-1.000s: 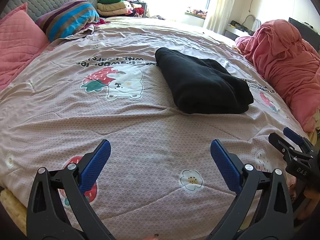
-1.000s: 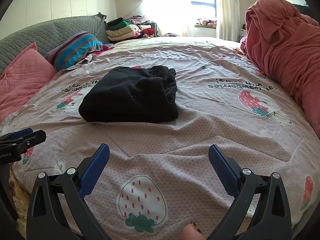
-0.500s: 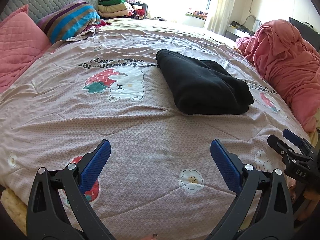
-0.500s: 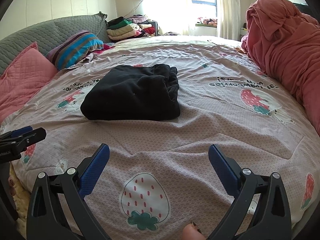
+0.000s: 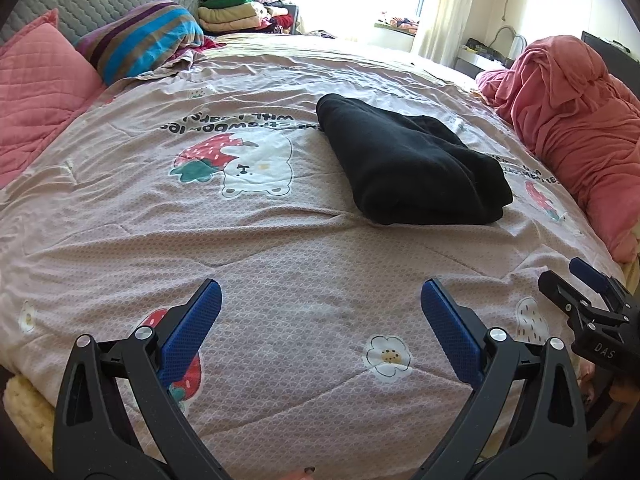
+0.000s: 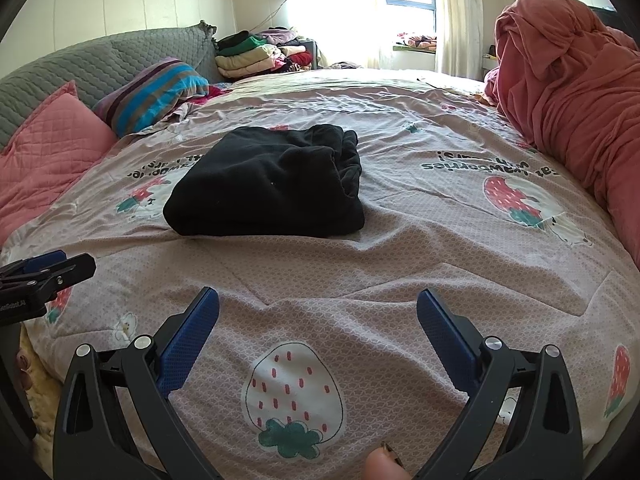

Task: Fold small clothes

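**Folded black garment left clear of both grippers**

The strawberry-print quilt [image 5: 280,240] is spread flat, presumably as a folding surface. At one o'clock in the left wrist view, a black garment [image 5: 408,168] is seen lying folded into a compact rectangle, its job seemingly done. The left gripper [image 5: 320,312] and right gripper [image 6: 318,312] are held low near the quilt's edge, jaws wide apart and empty, well apart from the garment.

The bed [image 5: 280,264], spread with a pink strawberry-print quilt [image 6: 400,248], bore a folded black garment [image 6: 268,184] mid-quilt, pink [image 5: 36,92] and striped [image 5: 140,40] pillows, and a heaped red blanket [image 6: 572,92].
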Demonstrator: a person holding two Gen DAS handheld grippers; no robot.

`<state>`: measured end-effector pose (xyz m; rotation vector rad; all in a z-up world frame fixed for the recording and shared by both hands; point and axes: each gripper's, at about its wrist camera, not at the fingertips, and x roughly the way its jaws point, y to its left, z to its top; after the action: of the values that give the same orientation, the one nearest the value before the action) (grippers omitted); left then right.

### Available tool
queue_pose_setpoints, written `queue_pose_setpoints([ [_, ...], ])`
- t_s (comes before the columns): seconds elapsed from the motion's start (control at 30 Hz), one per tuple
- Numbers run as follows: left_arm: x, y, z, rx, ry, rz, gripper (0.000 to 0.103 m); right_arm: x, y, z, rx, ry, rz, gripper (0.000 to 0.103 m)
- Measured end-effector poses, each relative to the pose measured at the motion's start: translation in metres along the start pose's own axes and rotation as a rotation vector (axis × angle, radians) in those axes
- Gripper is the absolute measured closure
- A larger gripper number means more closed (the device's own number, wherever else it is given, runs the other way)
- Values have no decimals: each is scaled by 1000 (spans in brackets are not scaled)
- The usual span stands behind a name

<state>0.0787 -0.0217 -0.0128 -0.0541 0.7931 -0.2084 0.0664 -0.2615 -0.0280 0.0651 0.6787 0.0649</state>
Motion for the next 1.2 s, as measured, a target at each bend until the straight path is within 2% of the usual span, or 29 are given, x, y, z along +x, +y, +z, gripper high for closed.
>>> queue_pose_setpoints([
  [0.87, 5, 5, -1, -11, 25, 26, 9, 1, -4, -1, 7, 7, -20, 5],
  [1.07, 7, 9, -2, -27, 39, 30, 9, 2, -9, -3, 23, 15, -59, 5],
  [1.2, 5, 14, -3, -36, 37, 53, 9, 1, -27, -4, 83, 27, -143, 5],
])
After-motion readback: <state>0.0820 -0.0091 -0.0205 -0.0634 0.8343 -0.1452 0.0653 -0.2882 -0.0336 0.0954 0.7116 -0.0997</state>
